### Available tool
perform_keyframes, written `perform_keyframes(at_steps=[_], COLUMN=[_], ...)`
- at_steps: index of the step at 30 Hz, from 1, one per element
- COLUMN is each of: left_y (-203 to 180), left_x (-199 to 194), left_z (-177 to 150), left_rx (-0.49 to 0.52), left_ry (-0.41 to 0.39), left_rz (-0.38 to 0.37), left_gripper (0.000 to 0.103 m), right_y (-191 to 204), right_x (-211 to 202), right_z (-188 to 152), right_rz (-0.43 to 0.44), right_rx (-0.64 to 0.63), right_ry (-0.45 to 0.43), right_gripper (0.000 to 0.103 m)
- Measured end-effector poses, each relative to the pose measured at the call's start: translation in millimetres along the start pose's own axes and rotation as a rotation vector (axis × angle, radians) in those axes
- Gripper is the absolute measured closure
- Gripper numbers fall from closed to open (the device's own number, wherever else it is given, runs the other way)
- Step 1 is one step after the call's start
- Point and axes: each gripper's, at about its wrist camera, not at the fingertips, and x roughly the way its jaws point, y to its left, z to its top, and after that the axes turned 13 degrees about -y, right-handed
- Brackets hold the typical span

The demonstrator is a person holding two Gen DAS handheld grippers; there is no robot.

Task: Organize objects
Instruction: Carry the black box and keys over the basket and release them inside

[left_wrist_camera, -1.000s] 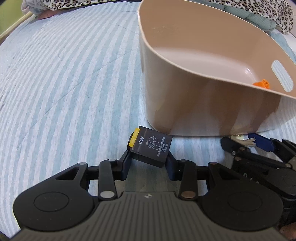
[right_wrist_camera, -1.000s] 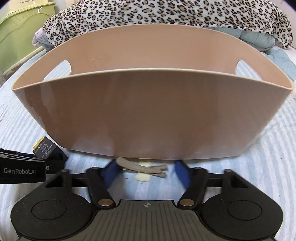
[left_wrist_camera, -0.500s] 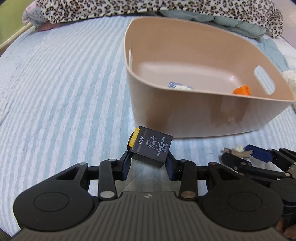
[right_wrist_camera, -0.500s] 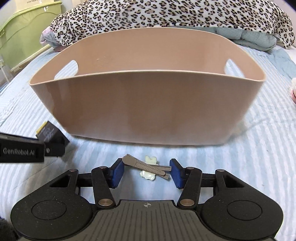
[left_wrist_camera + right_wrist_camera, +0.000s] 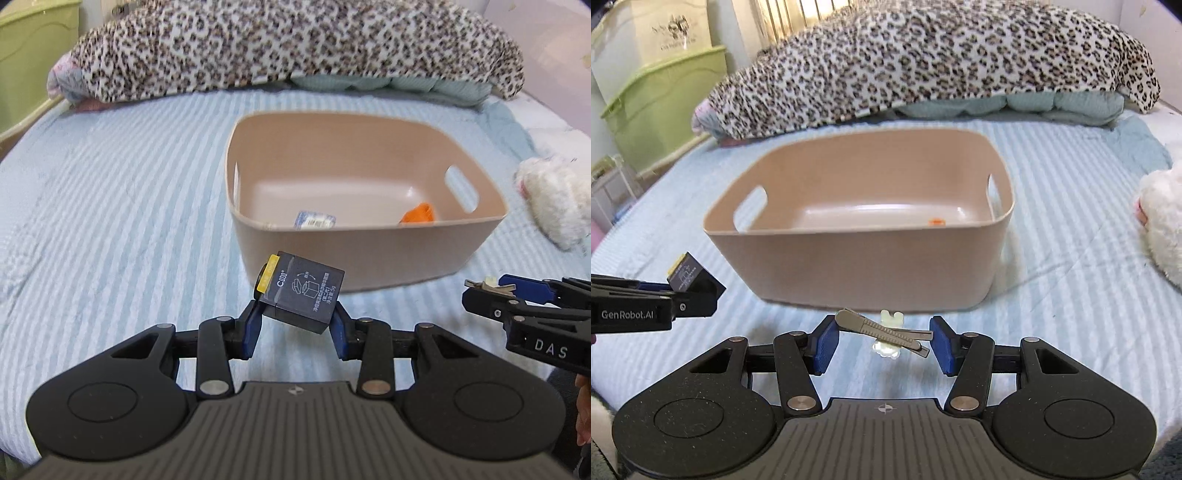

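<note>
Left wrist view: left gripper [image 5: 297,319] jaws pinch a black box [image 5: 301,295] before the beige basket [image 5: 369,258], which holds an orange piece [image 5: 419,213] and a packet [image 5: 316,220]; right gripper [image 5: 884,341] jaws clamp a hair clip [image 5: 882,328].

Bright, even light; fisheye-bent edges; basin [image 5: 369,254] perhaps slightly motion-blurred.
</note>
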Motion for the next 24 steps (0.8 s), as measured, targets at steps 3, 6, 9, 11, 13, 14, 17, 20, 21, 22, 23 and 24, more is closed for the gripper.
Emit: perform_keyframes(at_steps=[3,6,9,11,13,14,17,20,21,22,23,24], left_y=[-7.2,-12.8,-16.3,-17.2,-20.1,-22.1,-27.5,-29.7,-30.0,-30.6,-31.0,-31.4], left_x=[-13.2,-19.5,-18.4,-13.9,-7.0,-3.0,14.6,38.7,47.6,56.5,65.4,74.4], left_z=[12.8,28.1,41.6,51.1,59.7,63.5,72.1,76.6,77.3,77.6,77.3,76.8], left_rx=[0.002,0.009,0.014,0.007,0.009,0.015,0.030,0.028,0.031,0.035,0.039,0.040], left_ry=[-0.046,-0.088,-0.109,-0.113,-0.118,-0.120,-0.120,-0.099,-0.085,-0.072,-0.058,-0.046], left_rz=[-0.009,-0.006,0.003,0.004,0.001,0.002,0.015,0.030,0.038,0.048,0.057,0.066], left_gripper=[0.062,0.062,0.062,0.062,0.062,0.062,0.062,0.062,0.062,0.062,0.062,0.062], right_y=[-3.8,-6.2,-9.1,-11.0,-13.5,-14.8,-16.4,-17.0,-16.6,-17.0,-17.4,-17.5], right_x=[-14.2,-24.8,-29.4,-28.8,-25.8,-23.6,-15.3,-2.3,2.9,9.1,14.9,21.2], right_z=[12.2,27.5,44.6,55.6,65.3,70.0,82.0,92.3,94.6,97.1,98.7,99.8], right_rz=[0.011,0.016,0.018,0.016,0.010,0.008,-0.002,-0.013,-0.017,-0.019,-0.019,-0.019], right_rx=[0.015,0.008,0.004,-0.006,-0.015,-0.018,-0.036,-0.057,-0.066,-0.071,-0.075,-0.081], right_ry=[-0.039,-0.089,-0.133,-0.162,-0.183,-0.191,-0.212,-0.225,-0.224,-0.221,-0.215,-0.208], right_gripper=[0.052,0.052,0.052,0.052,0.052,0.052,0.052,0.052,0.052,0.052,0.052,0.052])
